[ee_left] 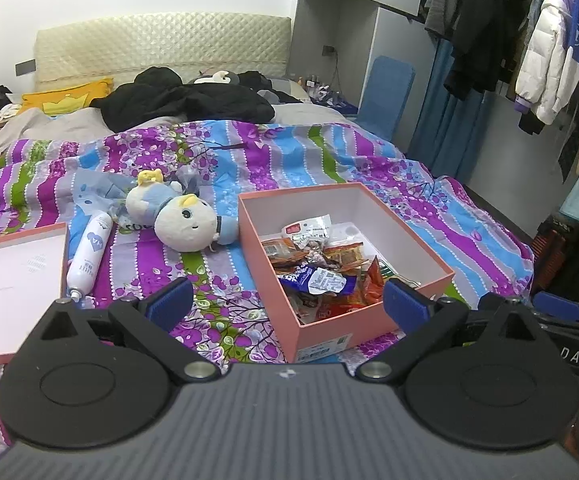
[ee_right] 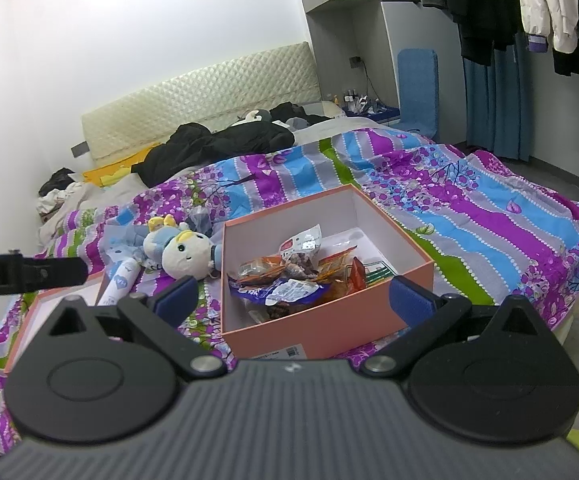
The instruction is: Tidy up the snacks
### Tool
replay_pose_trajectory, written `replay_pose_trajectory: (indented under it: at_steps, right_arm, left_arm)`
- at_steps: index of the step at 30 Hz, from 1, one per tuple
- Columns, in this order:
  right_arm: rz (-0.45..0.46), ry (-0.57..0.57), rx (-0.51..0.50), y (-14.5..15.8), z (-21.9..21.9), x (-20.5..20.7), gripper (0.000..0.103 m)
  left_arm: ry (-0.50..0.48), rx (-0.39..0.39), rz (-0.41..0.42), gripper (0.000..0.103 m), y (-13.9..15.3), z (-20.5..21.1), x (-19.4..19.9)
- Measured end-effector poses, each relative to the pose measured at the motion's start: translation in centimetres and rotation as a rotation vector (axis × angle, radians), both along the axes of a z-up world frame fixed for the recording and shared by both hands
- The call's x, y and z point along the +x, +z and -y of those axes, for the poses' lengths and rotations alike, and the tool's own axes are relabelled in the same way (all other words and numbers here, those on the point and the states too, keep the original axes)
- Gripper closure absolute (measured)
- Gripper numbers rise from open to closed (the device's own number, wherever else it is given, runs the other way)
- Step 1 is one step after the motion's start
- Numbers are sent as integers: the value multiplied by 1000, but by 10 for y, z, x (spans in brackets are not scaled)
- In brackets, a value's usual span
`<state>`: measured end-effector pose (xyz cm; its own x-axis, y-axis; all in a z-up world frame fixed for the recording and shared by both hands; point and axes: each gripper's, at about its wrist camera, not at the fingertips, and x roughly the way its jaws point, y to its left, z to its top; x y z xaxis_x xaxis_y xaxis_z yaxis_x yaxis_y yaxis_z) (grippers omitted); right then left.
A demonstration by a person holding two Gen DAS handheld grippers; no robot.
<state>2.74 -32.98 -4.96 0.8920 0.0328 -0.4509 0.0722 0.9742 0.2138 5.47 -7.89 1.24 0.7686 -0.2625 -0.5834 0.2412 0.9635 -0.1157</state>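
Both tongs are spread wide and carry nothing: the left tongs [ee_left: 285,300] hover over the near-left corner of the pink box [ee_left: 369,322], and the right tongs [ee_right: 293,296] hang above the box's near wall [ee_right: 313,328], neither touching it.

Judging from how things lie, the gathering looks largely done. The snack packets [ee_left: 317,268] sit heaped inside the open box, and no loose packet shows on the floral bedspread [ee_left: 209,320] around it. What seems left is closing up: the box lid [ee_left: 13,272] lies upside down on the bed, well apart to the left, with a white tube [ee_left: 89,256] just beside its right edge and a plush doll [ee_left: 181,216] between the tube and the box. Whether the tube belongs with the snacks I cannot tell.

The snacks are a jumble of small crinkled wrappers: a purple-and-white packet [ee_right: 285,292] near the front, orange and red ones [ee_left: 349,260] around it, and a clear pouch with a red label [ee_right: 301,244] standing up toward the back. They fill the near half of the box; the far part shows bare white floor. The pile sits below the rim, so the lid should go on without pressing them.
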Motion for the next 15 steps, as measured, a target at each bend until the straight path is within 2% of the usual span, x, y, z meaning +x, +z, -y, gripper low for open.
replay_pose_trajectory:
  at_steps: [15]
  right_arm:
    - [11, 9, -7, 6, -6, -2, 0]
  left_arm:
    - [-7, -2, -2, 1, 2, 0, -2]
